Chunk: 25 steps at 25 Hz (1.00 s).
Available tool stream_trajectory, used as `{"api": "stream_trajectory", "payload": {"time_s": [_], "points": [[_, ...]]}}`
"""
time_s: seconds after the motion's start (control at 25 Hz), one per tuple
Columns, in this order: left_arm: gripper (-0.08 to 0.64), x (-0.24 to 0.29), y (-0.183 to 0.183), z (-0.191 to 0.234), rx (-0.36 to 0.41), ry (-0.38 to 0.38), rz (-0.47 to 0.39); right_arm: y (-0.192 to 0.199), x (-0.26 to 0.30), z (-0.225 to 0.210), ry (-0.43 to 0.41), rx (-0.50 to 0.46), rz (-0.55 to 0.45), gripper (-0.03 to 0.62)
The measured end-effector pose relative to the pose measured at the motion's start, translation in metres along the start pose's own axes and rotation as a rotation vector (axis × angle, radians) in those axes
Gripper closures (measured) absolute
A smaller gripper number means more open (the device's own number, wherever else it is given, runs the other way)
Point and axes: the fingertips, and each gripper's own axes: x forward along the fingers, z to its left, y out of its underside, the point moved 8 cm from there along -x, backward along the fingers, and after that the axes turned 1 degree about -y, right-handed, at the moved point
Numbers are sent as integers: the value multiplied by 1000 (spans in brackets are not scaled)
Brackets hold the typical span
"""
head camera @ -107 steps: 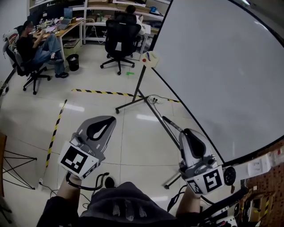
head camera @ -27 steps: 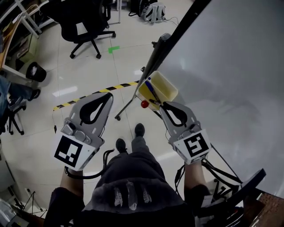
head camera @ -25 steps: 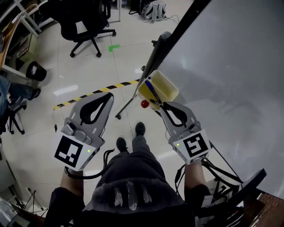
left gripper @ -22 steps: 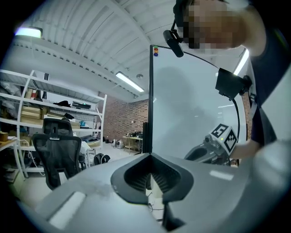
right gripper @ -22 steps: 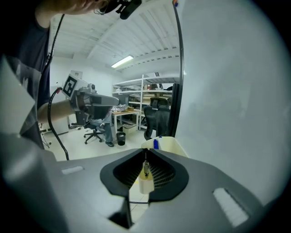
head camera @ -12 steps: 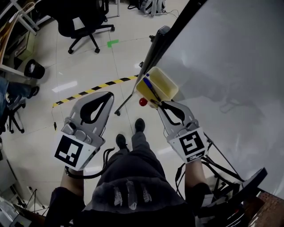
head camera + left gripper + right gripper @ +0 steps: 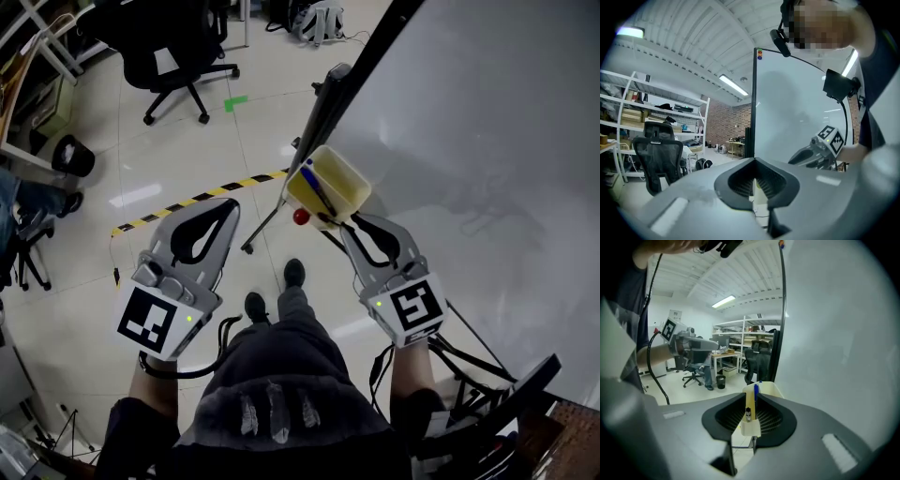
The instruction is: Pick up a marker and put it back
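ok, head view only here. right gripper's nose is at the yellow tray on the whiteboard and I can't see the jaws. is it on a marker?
Observer: Doesn't look like it. In the right gripper view, the right gripper has its jaws slightly apart, having just been opening. The black marker shows end-on in the gap, lying in the yellow tray, with no pad visibly pressing on it.
Operator: Other marker?
Observer: The blue marker lies further along the tray, beyond the jaw tips.
Operator: Left side?
Observer: The left gripper has its tips together with nothing between them.

One yellow tray [image 7: 352,183], one blue marker [image 7: 319,192], one whiteboard [image 7: 487,112]
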Motion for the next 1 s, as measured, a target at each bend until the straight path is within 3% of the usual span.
{"api": "stream_trajectory", "payload": {"time_s": [0.32,0.52,0.88,1.0], "points": [[554,-35,-38,-13,49,1,-77,-70,-49,17,46,-39,-188,525],[554,-58,-61,-12,146,12,-126,-108,-61,33,58,-118,-288,525],[554,-117,-89,-42,213,-8,-213,-141,-111,81,70,-197,-410,525],[554,-125,-92,-53,230,-1,-226,-140,-125,90,80,-191,-429,589]]}}
